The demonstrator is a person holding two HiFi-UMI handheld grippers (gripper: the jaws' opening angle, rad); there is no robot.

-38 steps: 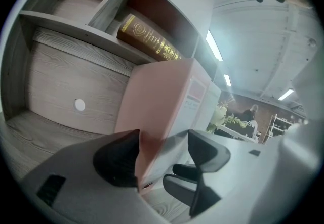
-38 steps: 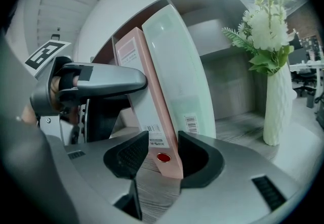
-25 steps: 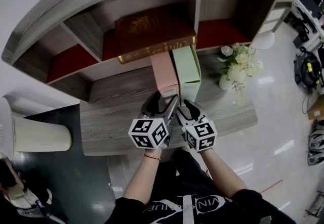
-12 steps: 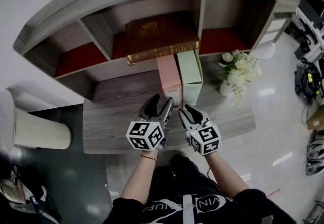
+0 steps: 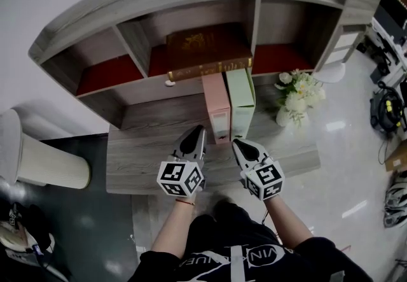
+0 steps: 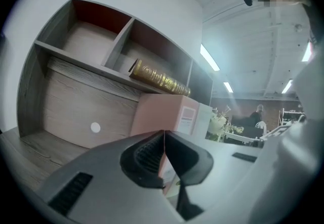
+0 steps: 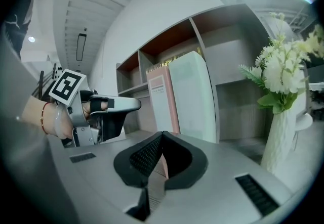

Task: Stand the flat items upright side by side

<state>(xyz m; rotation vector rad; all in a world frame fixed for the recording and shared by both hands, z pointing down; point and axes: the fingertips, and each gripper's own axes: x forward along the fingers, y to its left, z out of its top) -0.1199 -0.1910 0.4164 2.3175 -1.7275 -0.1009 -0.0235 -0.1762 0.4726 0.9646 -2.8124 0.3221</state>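
Note:
A pink file box (image 5: 216,107) and a pale green file box (image 5: 241,101) stand upright side by side on the wooden desk (image 5: 146,147), backs against the shelf unit. My left gripper (image 5: 199,129) hovers just in front of the pink box (image 6: 162,113). Its jaws have just been closing and are shut with nothing between them. My right gripper (image 5: 236,143) hovers in front of the green box (image 7: 190,95); its jaws have also just closed, empty. In the right gripper view the left gripper (image 7: 109,109) shows at the left, beside the pink box (image 7: 159,97).
A large brown book (image 5: 206,51) lies flat in the shelf's middle compartment above the boxes. A vase of white flowers (image 5: 294,95) stands on the desk right of the green box. A white ribbed cylinder (image 5: 48,169) stands left of the desk.
Both grippers have drawn back from the two boxes toward the desk's front edge, and their jaws have gone from open to shut. The boxes stay upright.

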